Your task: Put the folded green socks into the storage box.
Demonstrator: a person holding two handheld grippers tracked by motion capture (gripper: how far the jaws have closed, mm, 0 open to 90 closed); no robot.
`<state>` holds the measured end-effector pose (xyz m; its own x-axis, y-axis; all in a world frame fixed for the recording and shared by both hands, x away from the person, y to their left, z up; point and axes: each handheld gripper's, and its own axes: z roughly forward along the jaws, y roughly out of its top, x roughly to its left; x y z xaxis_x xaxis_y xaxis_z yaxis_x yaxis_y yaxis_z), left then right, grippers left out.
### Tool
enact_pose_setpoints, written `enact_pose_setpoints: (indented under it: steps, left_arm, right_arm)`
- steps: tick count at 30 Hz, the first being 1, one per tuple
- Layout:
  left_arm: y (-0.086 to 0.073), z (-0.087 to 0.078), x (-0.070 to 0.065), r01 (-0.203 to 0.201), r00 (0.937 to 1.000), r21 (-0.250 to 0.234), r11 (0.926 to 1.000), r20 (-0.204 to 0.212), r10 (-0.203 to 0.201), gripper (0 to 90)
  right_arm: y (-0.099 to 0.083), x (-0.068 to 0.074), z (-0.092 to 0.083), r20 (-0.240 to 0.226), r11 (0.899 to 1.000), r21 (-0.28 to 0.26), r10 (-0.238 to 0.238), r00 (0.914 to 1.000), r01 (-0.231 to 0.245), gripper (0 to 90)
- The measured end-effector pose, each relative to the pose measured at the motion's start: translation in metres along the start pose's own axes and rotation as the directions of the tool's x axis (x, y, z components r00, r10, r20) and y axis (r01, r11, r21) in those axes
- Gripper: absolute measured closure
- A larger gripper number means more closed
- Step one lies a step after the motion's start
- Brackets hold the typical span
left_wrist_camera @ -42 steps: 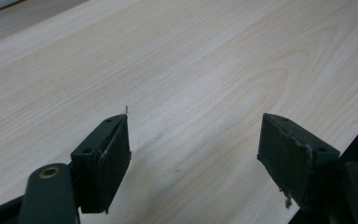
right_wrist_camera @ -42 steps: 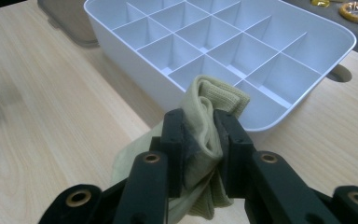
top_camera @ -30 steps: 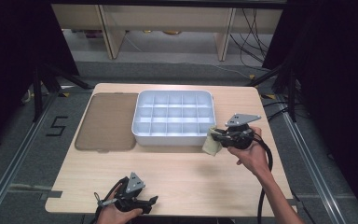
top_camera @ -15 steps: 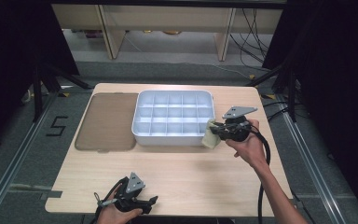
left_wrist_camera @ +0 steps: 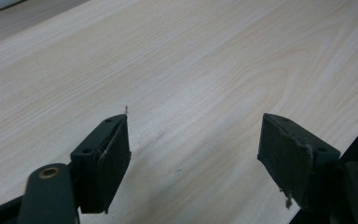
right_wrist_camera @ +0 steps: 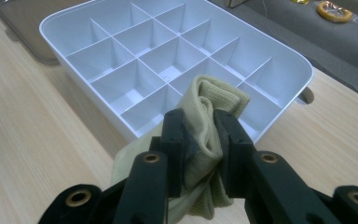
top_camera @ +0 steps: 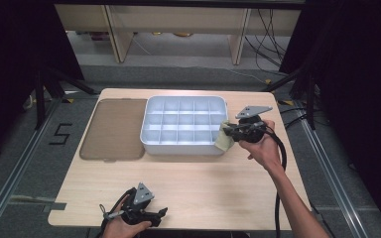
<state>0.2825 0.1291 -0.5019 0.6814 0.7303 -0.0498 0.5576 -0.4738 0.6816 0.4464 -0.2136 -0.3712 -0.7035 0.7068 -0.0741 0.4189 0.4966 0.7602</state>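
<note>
A folded pale yellow-green cloth [right_wrist_camera: 205,116] is pinched between the jaws of my right gripper [right_wrist_camera: 199,140], which is shut on it. In the high view that right gripper [top_camera: 229,130] holds the cloth [top_camera: 223,142] at the right edge of a white divided tray [top_camera: 151,144]. The tray [right_wrist_camera: 289,100] has several empty compartments, and the cloth hangs over its near right corner. My left gripper [top_camera: 159,214] rests low at the table's front edge, and in the left gripper view it [left_wrist_camera: 193,154] stands open over bare wood.
A flat brown lid [top_camera: 114,128] lies to the left of the tray. The light wooden table [top_camera: 213,183] is ringed by dark floor and metal frame legs. Shelving and cables stand beyond the far edge. A cable trails from the right gripper along the person's forearm.
My right gripper has carried the cloth a little up and away from the front, closer to the tray's right side. The left gripper has stayed put.
</note>
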Motion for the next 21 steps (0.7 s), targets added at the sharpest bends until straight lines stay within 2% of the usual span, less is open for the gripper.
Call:
enact_pose_setpoints:
  steps: [1, 3, 9, 10, 13, 14, 15, 21]
  left_arm:
    - [0.0, 0.0, 0.0, 0.001, 1.0, -0.005, 1.0, 0.002, -0.001, 24.1]
    - [0.0, 0.0, -0.001, 0.0, 1.0, -0.002, 1.0, 0.004, 0.0, 24.1]
    - [0.0, 0.001, -0.001, -0.004, 1.0, -0.001, 1.0, 0.001, 0.004, 24.0]
    - [-0.001, 0.001, -0.001, -0.003, 1.0, -0.001, 1.0, 0.0, 0.003, 24.1]
    - [-0.001, 0.001, -0.001, -0.004, 1.0, -0.001, 1.0, 0.0, 0.004, 24.1]
    - [0.0, 0.001, 0.0, -0.004, 1.0, 0.0, 1.0, 0.0, 0.004, 24.1]
    - [0.0, 0.0, -0.001, -0.003, 1.0, -0.002, 1.0, -0.001, 0.003, 24.1]
    - [-0.001, 0.001, -0.001, -0.004, 1.0, -0.001, 1.0, 0.0, 0.004, 24.1]
  right_arm:
    - [0.002, -0.002, 0.002, 0.015, 1.0, -0.013, -0.015, 0.9998, 0.015, 75.1]
    - [0.004, -0.003, 0.003, 0.016, 1.0, -0.009, 0.001, 0.9999, -0.001, 75.1]
    - [0.007, -0.008, 0.008, 0.039, 1.0, -0.011, -0.004, 0.9992, 0.004, 75.1]
    - [0.008, -0.008, 0.007, 0.03, 1.0, 0.008, 0.003, 0.9995, -0.004, 75.1]
    - [0.01, -0.011, 0.011, 0.043, 1.0, -0.004, -0.002, 0.9991, 0.002, 75.1]
    - [0.011, -0.01, 0.011, 0.04, 1.0, 0.011, 0.012, 0.9991, -0.012, 75.1]
    - [0.011, -0.012, 0.015, 0.05, 1.0, 0.003, -0.003, 0.9987, 0.003, 75.1]
    - [0.014, -0.014, 0.023, 0.066, 1.0, 0.026, 0.008, 0.9978, -0.01, 75.1]
